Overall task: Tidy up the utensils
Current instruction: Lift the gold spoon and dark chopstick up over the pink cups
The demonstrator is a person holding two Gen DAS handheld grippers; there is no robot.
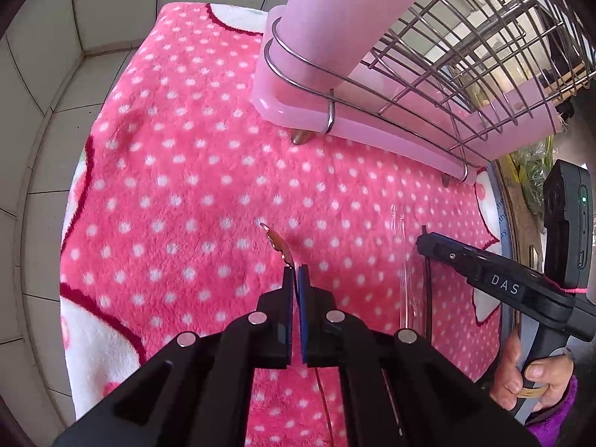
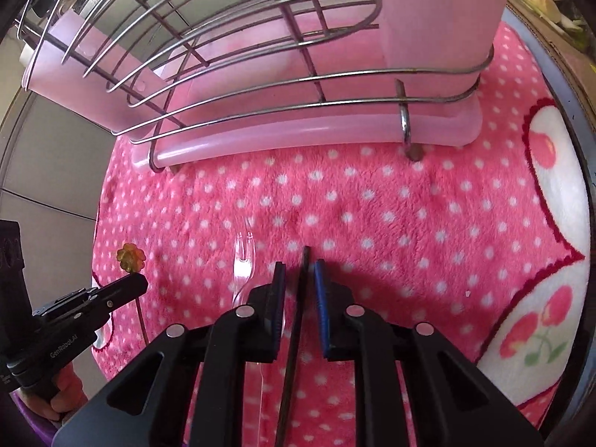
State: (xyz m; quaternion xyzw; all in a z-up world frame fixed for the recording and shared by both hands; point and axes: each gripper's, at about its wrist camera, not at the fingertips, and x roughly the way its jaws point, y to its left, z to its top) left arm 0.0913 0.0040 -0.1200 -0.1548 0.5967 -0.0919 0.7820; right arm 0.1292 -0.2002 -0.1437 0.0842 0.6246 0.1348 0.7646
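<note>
Both sets of jaws are busy. On the left gripper they are clenched tight on a thin stick with an orange flower-shaped top. On the right gripper they stand a little apart around a thin black stick, and I cannot tell if the pads press on it yet. A clear plastic fork lies on the pink fluffy blanket with white dots, just left of the right gripper. At the far side stands the wire dish rack on its pink plastic tray, with a tall pink plastic holder at its right end. I think this is the picking-up step. Next, each stick needs lifting and carrying to the holder, then dropping in. The fork is left for later.
</note>
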